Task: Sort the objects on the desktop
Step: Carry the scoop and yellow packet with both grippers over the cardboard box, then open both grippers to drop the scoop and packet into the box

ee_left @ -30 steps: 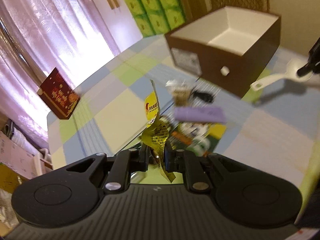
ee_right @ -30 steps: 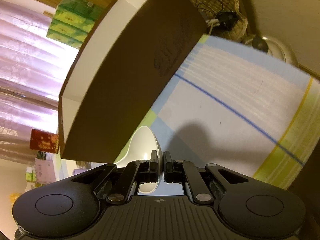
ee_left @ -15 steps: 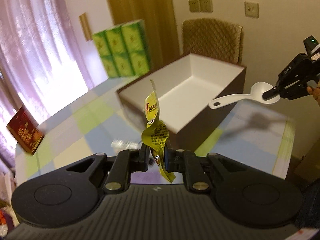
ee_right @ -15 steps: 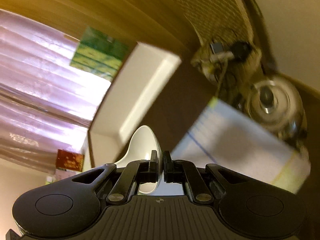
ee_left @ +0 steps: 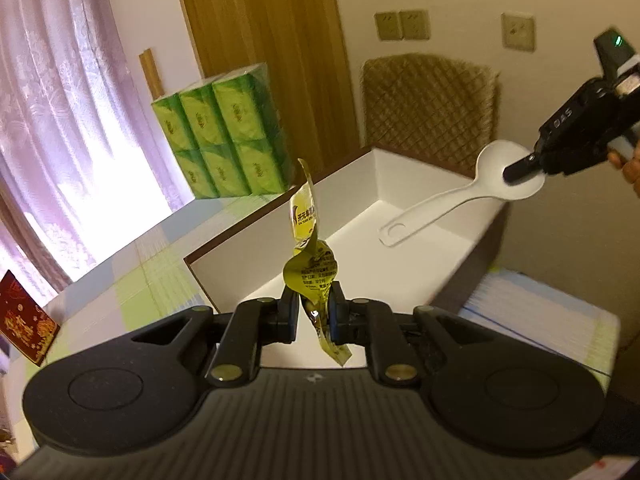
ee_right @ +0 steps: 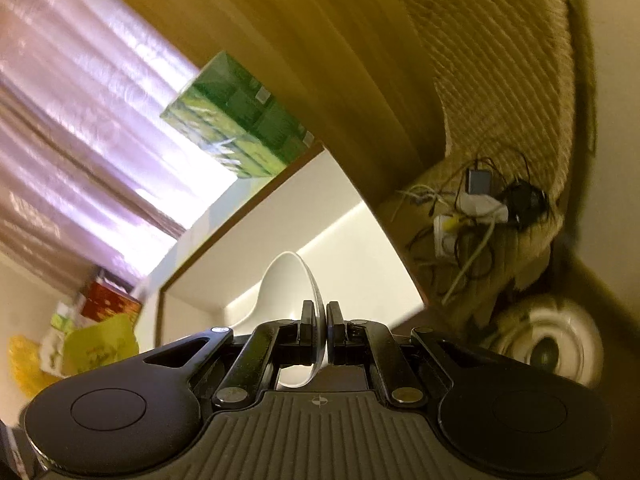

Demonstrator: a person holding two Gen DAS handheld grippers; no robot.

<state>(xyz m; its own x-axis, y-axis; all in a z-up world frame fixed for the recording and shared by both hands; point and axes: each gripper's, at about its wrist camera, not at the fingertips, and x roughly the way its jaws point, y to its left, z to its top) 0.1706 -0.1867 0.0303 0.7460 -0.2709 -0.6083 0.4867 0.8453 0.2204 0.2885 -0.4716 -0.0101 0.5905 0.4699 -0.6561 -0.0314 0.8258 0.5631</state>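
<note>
We had both tongs over the open box (ee_left: pixel 404 216) on the bench (ee_left: pixel 132 276). The left tongs (ee_left: pixel 314 312) were clenched on a twisted yellow wrapper (ee_left: pixel 310 264), which stood upright above the near wall of the box, its white floor lying just ahead and below. The right tongs (ee_left: pixel 520 170) gripped a white spoon (ee_left: pixel 448 204) by its bowl, with the long handle slanting down and across toward our left, its looped end over the box's far half. We judged the spoon the nearer to dropping in; the wrapper needed a short push forward first.
</note>
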